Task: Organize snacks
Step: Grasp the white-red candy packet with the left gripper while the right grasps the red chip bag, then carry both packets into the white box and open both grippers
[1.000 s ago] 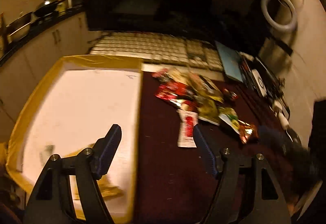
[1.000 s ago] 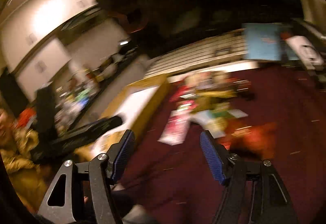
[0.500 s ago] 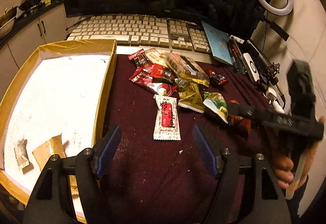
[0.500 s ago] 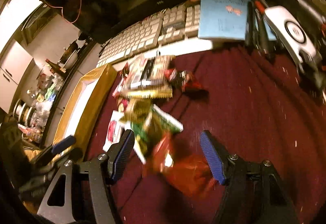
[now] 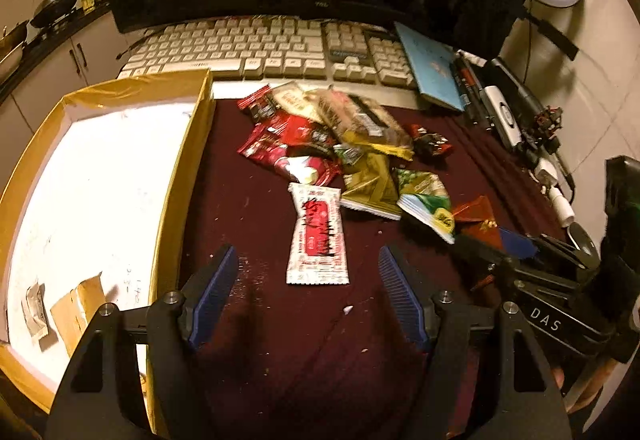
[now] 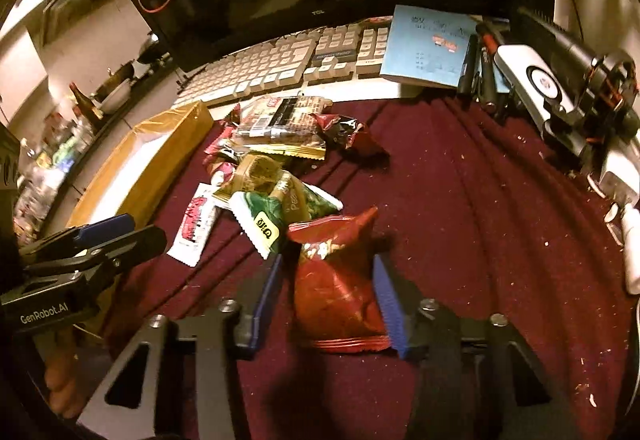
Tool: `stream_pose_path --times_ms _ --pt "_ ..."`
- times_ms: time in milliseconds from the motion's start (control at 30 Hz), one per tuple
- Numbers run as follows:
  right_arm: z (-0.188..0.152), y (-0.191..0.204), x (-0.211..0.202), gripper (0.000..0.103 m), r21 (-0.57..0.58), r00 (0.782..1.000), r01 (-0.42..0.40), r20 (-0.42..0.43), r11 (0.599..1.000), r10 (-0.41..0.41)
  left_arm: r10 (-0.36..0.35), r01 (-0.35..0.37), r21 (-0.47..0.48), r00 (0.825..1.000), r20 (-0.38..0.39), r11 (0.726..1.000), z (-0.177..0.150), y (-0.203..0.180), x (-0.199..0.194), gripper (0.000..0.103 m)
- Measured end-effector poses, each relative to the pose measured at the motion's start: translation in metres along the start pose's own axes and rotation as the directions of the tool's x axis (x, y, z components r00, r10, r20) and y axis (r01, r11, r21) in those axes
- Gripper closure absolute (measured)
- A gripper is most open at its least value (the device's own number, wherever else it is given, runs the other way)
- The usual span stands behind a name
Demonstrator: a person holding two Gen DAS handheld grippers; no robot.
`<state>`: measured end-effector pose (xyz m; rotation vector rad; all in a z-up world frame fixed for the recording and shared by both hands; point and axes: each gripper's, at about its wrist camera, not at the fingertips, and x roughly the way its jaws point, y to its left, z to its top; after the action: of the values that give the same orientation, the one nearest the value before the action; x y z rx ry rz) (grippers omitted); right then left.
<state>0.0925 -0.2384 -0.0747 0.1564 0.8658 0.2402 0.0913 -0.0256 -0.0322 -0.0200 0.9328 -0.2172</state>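
Gold-edged cardboard tray with a white floor [image 5: 176, 175], left half of the left wrist view: holds only scraps of paper; the likely home for the snacks.

White sachet with a red label [image 5: 317, 236], centre of that view: flat on the maroon cloth [image 5: 260, 207], beyond the left gripper [image 5: 308, 292], whose blue pads stand wide apart and hold nothing.

Heap of mixed foil packets [image 5: 340, 135], upper centre: overlapping, just beside the tray wall.

Crinkled red foil snack bag [image 6: 340, 280], lower centre of the right wrist view: lies between the blue pads of the right gripper [image 6: 330, 298]; pads sit just beside its sides, contact not certain, so whether it is gripped cannot be told.

Handling note: close on the bag's flat middle, squeeze gently to spare the contents, lift clear of the green packet [image 6: 272, 217] before swinging towards the tray.
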Motion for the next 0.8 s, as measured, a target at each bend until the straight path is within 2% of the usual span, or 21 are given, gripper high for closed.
stream_pose_path --times_ms 100,233,300,333,367,467,500,600,667,767,800 --pt "-0.001 -0.002 -0.002 0.068 0.009 1.0 0.007 0.009 1.0 -0.007 0.03 -0.029 0.009 0.999 -0.028 1.0 0.005 -0.004 0.009 0.031" --pt "0.0 -0.007 -0.008 0.069 0.032 0.999 0.004 0.036 0.999 -0.006 0.068 -0.061 0.08 0.994 -0.083 0.995 0.012 -0.018 0.034 0.031" --pt "-0.001 -0.008 -0.011 0.069 0.039 0.999 -0.002 0.054 0.999 0.0 0.108 -0.096 0.108 0.988 -0.11 0.99 0.014 -0.022 0.049 0.035" --pt "-0.001 -0.008 -0.012 0.069 0.043 0.998 -0.005 0.064 0.999 0.002 0.11 -0.1 0.105 0.99 -0.092 0.989 0.016 -0.022 0.049 0.037" --pt "-0.001 -0.009 -0.013 0.069 0.045 0.998 -0.008 0.067 0.999 0.005 0.125 -0.116 0.104 0.988 -0.09 0.988 0.017 -0.022 0.05 0.043" --pt "-0.001 -0.01 -0.014 0.069 0.05 0.998 -0.019 0.069 0.999 0.016 0.082 -0.074 0.079 0.992 -0.1 0.994 0.02 -0.02 0.051 0.064" --pt "-0.001 -0.01 -0.014 0.07 0.05 0.997 -0.022 0.071 0.999 0.019 0.087 -0.079 0.086 0.992 -0.092 0.993 0.019 -0.021 0.05 0.072" --pt "0.0 -0.011 -0.015 0.07 0.054 0.997 -0.024 0.08 0.998 0.02 0.108 -0.1 0.11 0.992 -0.065 0.989 0.012 -0.023 0.045 0.077" --pt "0.0 -0.012 -0.015 0.07 0.059 0.996 -0.021 0.083 0.998 0.016 0.098 -0.09 0.107 0.993 -0.063 0.99 0.008 -0.021 0.041 0.079" --pt "0.0 -0.012 -0.016 0.07 0.052 0.996 -0.021 0.087 0.998 0.017 0.039 -0.036 0.059 0.997 -0.059 0.998 -0.002 -0.011 0.03 0.082" --pt "-0.001 -0.011 -0.017 0.07 0.048 0.996 -0.018 0.09 0.999 0.014 -0.005 0.006 0.022 0.998 -0.057 1.0 -0.006 -0.006 0.024 0.082"
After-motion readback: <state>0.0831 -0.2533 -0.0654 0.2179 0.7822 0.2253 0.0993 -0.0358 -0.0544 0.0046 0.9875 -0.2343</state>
